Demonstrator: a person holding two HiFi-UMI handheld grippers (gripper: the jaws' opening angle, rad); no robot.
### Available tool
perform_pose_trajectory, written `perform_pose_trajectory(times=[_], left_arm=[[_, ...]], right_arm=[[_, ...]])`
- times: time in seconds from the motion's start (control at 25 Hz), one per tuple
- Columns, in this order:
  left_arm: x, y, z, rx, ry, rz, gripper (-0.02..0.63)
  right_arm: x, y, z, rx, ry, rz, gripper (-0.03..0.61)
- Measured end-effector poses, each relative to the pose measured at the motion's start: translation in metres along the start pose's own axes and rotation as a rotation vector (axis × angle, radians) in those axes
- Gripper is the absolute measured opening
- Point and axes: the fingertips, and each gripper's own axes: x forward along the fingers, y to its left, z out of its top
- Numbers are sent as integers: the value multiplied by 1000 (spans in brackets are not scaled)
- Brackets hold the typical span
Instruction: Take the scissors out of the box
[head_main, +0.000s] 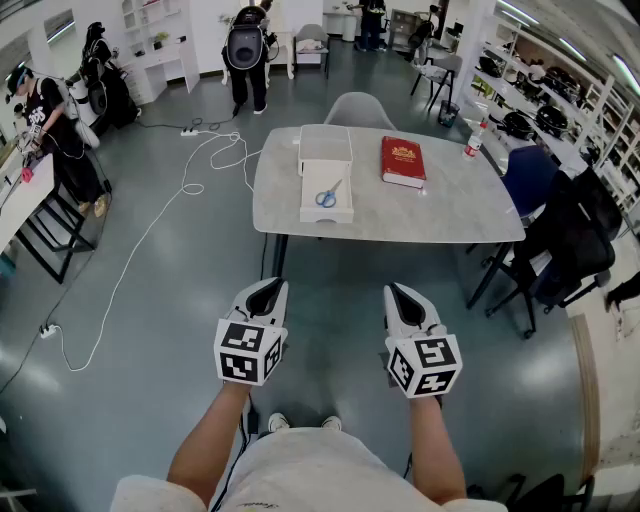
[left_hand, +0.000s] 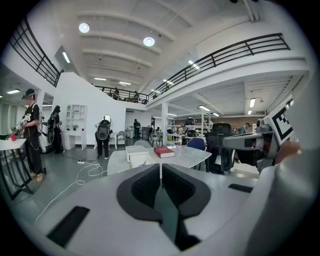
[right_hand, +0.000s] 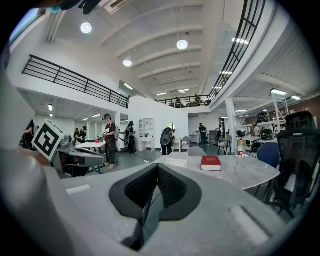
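My left gripper (head_main: 268, 286) and right gripper (head_main: 401, 291) are both clenched, empty (well back). Flat scissors (head_main: 328, 194) could slip and drag the box (head_main: 306, 190).

Grey table (head_main: 450, 212) w/ white box (head_main: 327, 214), red book (head_main: 403, 160) & bottle (head_main: 472, 140) on top.

Open lab hall, mezzanine railing (left_hand: 240, 47), equipment shelves (head_main: 545, 100), trailing cables (head_main: 150, 232)
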Motion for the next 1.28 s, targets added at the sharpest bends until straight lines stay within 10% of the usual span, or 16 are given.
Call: perform_pose_trajectory(times=[1.28], left_arm=[[93, -30, 5, -20, 22, 13, 49]], right_arm=[[43, -86, -5, 10, 8, 67, 5]])
